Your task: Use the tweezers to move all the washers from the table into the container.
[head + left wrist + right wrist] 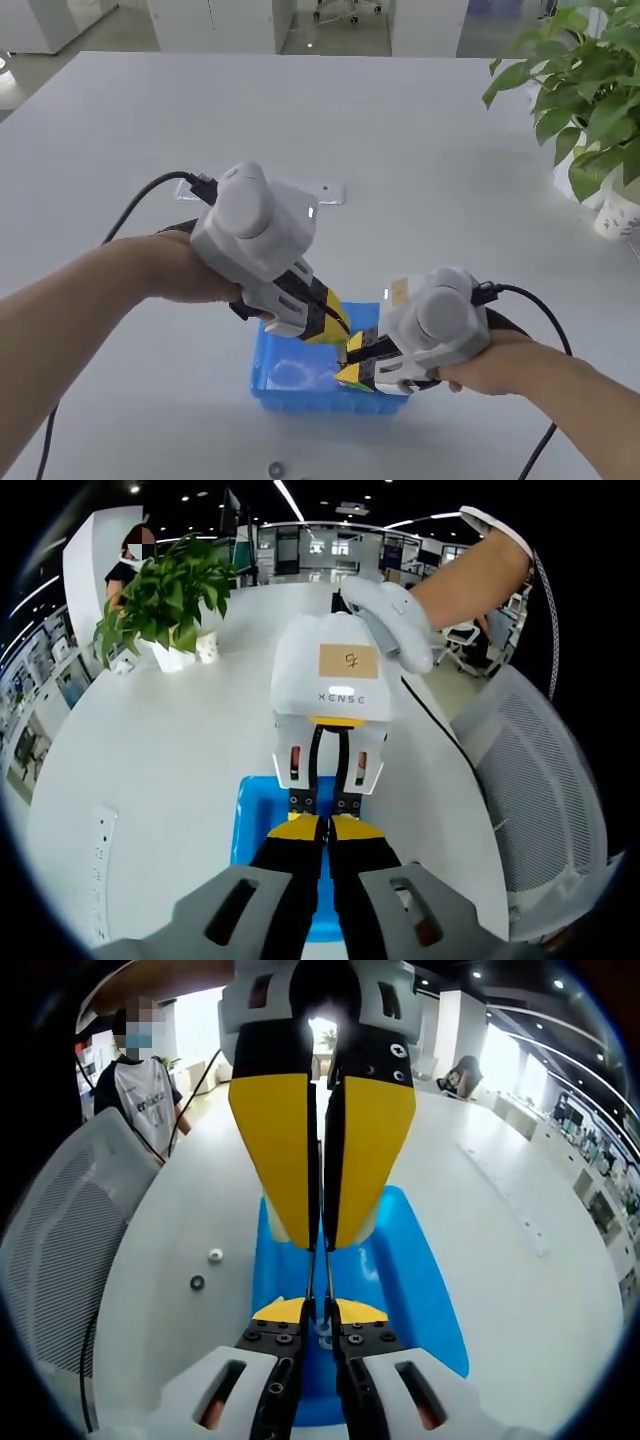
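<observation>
The blue container (300, 385) (250, 820) (410, 1270) sits near the table's front edge. Both grippers meet tip to tip right above it. My left gripper (338, 328) (326, 825) comes in from the upper left, its yellow jaws pressed together. My right gripper (350, 372) (320, 1310) faces it from the right, also shut. A thin metal strip, the tweezers (318, 1265), runs between the two pairs of jaws; most of it is hidden. One washer (275, 468) lies on the table in front of the container. A white washer (215, 1255) and a dark washer (197, 1282) lie beside it.
A potted plant (590, 90) (165, 600) stands at the table's far right. A small white strip (325, 193) lies mid-table. A mesh chair (560, 780) (60, 1240) is at the table's side, with a person (145, 1090) standing behind it. Cables trail from both grippers.
</observation>
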### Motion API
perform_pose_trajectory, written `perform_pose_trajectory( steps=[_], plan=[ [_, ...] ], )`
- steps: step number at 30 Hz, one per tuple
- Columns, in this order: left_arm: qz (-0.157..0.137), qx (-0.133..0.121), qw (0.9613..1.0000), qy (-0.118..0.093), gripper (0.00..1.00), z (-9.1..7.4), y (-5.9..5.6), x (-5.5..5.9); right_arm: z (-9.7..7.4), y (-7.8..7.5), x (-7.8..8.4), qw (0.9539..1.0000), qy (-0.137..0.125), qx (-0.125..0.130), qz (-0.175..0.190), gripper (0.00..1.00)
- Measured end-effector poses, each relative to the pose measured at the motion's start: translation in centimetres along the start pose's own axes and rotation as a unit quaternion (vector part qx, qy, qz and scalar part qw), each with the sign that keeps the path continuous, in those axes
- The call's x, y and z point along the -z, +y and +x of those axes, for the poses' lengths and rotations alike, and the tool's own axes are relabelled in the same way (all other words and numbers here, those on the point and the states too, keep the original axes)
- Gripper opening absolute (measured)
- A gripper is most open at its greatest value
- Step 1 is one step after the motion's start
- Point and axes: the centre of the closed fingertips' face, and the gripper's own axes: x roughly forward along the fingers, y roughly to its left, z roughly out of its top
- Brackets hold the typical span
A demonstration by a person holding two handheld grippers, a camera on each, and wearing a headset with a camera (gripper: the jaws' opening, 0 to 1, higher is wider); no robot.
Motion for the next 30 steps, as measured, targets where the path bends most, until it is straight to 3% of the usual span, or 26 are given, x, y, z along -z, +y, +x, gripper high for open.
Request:
perform_pose_trajectory(
  steps=[30],
  plan=[
    [0.031,-0.021,0.9993,0.003,0.05,-3.2,-1.6,-3.5,-3.0,0.2,-3.8,0.9984,-0.023,0.042,-0.030,0.11]
  ],
)
